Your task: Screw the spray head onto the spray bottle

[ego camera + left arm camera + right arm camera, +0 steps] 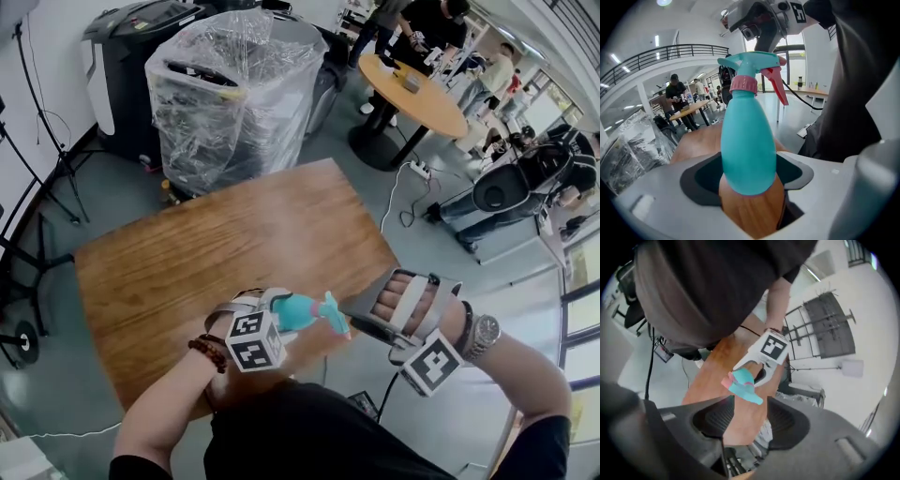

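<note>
A teal spray bottle (298, 312) hangs in the air over the near edge of the wooden table (206, 253). My left gripper (281, 305) is shut on its rounded body. In the left gripper view the bottle (747, 140) points away from the jaws, and the teal spray head (752, 63) sits on its neck with a pink collar (743, 84) and a pink trigger. My right gripper (361, 314) stands open just to the right of the spray head (330, 314), apart from it. In the right gripper view nothing is between the jaws (747, 420), and the spray head (743, 386) lies ahead of them.
Beyond the table stands a machine wrapped in clear plastic (234, 94). A round table (412, 94) with people around it is at the back right. A power strip with cables (419, 171) lies on the floor. Tripod stands (28, 187) line the left wall.
</note>
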Available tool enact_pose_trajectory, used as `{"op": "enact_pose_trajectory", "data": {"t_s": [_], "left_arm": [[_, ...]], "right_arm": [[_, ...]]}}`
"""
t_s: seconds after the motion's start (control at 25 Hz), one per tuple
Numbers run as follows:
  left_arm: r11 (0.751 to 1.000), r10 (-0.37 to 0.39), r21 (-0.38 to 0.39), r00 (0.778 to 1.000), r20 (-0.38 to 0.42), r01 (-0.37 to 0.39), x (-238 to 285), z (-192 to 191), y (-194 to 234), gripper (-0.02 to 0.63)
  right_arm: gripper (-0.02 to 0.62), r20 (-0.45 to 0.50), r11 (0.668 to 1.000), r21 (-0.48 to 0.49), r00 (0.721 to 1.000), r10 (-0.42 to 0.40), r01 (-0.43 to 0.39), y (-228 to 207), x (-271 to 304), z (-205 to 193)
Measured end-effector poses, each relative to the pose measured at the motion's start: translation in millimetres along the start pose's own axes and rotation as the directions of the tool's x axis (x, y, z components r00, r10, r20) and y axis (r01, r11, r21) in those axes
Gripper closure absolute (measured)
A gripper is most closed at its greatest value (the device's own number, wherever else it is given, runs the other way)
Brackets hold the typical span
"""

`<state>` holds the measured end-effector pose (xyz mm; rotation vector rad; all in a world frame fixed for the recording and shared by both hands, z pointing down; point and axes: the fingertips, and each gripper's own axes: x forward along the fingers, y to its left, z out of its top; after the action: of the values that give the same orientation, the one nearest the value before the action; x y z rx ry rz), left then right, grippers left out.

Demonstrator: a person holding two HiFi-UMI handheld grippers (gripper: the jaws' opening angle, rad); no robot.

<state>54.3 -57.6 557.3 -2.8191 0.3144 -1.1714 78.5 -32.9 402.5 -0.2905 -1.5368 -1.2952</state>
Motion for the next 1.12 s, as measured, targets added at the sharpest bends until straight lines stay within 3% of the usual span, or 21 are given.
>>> {"op": "enact_pose_trajectory", "data": {"t_s": [0.16, 0.36, 0.6, 0.72, 0.84, 0.88, 0.92, 0.96, 1.0, 1.04, 1.12], "left_arm": [[0.997, -0.063, 0.040, 0.998, -0.003, 0.063, 0.3, 3.8, -16.1, 0.230], [0.993, -0.087, 0.075, 0.996, 0.004, 0.087, 1.1, 12.9, -26.6, 0.230], [0.988, -0.063, 0.138, 0.998, -0.019, 0.065, -0.3, 16.7, -34.2, 0.232], [0.988, -0.017, 0.152, 0.999, -0.031, 0.022, 0.3, 16.6, -32.3, 0.233], [0.991, 0.047, 0.127, 0.998, -0.029, -0.043, 1.9, 15.4, -24.7, 0.236], [0.990, 0.071, 0.121, 0.997, -0.035, -0.066, 2.6, 13.8, -21.2, 0.238], [0.989, 0.096, 0.117, 0.994, -0.044, -0.090, 3.3, 11.7, -17.1, 0.238], [0.987, 0.123, 0.115, 0.991, -0.056, -0.116, 3.7, 9.3, -12.5, 0.238], [0.983, 0.154, 0.116, 0.986, -0.069, -0.145, 3.9, 6.9, -7.4, 0.238], [0.977, 0.187, 0.120, 0.979, -0.084, -0.176, 4.0, 4.6, -2.1, 0.239], [0.961, 0.255, 0.142, 0.959, -0.123, -0.237, 4.7, -0.8, 7.6, 0.239]], "right_arm": [[0.387, 0.035, 0.987, -0.160, 0.999, 0.028, -0.022, 17.1, 14.6, 22.8], [0.442, 0.061, 0.978, -0.195, 0.994, 0.086, -0.073, 35.1, 25.1, 31.1], [0.486, 0.072, 0.974, -0.213, 0.993, 0.095, -0.078, 41.5, 25.8, 37.4], [0.489, 0.074, 0.989, -0.116, 0.992, 0.106, -0.097, 40.6, 26.2, 37.0], [0.492, 0.070, 0.977, 0.147, 0.987, 0.147, -0.156, 41.2, 31.4, 26.0], [0.492, 0.080, 0.947, 0.269, 0.984, 0.161, -0.177, 41.6, 35.0, 21.8], [0.492, 0.098, 0.893, 0.405, 0.981, 0.170, -0.195, 41.2, 39.7, 17.9], [0.492, 0.121, 0.812, 0.544, 0.977, 0.174, -0.212, 40.2, 44.9, 13.7], [0.492, 0.145, 0.699, 0.678, 0.974, 0.175, -0.227, 38.7, 50.0, 8.8], [0.492, 0.170, 0.551, 0.800, 0.970, 0.174, -0.238, 36.8, 54.7, 3.3], [0.492, 0.219, 0.178, 0.953, 0.963, 0.156, -0.245, 34.7, 63.3, -9.1]]}}
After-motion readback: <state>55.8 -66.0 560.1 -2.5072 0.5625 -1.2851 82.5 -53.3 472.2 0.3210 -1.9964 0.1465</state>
